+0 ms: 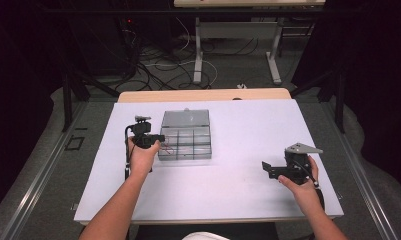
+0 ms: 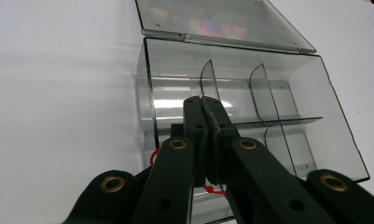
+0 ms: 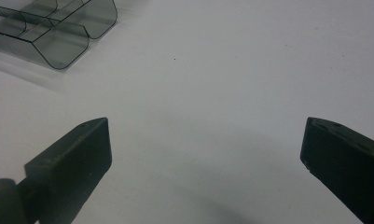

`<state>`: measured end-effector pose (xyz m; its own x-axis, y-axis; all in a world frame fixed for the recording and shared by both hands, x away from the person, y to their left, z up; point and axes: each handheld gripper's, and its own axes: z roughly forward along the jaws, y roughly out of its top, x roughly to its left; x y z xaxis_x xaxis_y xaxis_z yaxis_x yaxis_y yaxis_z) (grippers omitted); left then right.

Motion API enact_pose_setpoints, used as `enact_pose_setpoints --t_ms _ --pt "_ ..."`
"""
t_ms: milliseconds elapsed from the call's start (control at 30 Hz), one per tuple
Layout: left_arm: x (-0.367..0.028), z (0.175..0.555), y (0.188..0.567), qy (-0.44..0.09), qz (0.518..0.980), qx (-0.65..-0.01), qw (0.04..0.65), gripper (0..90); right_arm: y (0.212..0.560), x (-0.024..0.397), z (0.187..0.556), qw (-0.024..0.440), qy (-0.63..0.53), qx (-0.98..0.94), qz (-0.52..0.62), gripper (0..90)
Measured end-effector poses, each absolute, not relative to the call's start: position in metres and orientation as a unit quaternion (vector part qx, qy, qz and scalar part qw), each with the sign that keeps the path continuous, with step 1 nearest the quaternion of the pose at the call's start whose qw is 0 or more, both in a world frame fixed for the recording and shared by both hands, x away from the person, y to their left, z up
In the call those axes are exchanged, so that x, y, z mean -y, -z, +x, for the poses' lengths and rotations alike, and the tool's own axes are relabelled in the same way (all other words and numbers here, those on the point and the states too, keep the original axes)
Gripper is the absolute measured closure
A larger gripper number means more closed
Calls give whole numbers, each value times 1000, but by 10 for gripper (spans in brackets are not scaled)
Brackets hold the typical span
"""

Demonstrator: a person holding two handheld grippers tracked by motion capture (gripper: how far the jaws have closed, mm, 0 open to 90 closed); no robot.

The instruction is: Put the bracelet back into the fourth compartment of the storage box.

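Compartments of the clear organizer box (image 1: 185, 136), lid open, near the table's (image 1: 228, 185) far-left part, look empty; a red loop (image 2: 153, 157) lies at its near wall. Left gripper (image 2: 204, 100) clenched; right gripper (image 3: 205, 140) released.

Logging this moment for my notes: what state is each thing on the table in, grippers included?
clear compartment box: lid swung open, lying flat behind it.
red thing: at the box's near wall, mostly hidden behind the left gripper.
left gripper: shut, tips over the box.
right gripper: open, nothing between its jaws.
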<state>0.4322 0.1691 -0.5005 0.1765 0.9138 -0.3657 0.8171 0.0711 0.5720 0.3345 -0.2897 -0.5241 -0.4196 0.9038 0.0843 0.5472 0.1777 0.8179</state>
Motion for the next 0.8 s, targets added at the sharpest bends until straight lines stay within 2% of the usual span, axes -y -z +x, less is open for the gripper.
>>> enact_pose_setpoints --t_ms 800 --pt "-158 434 513 -61 683 -638 349 900 523 290 334 216 -413 -734 494 17"
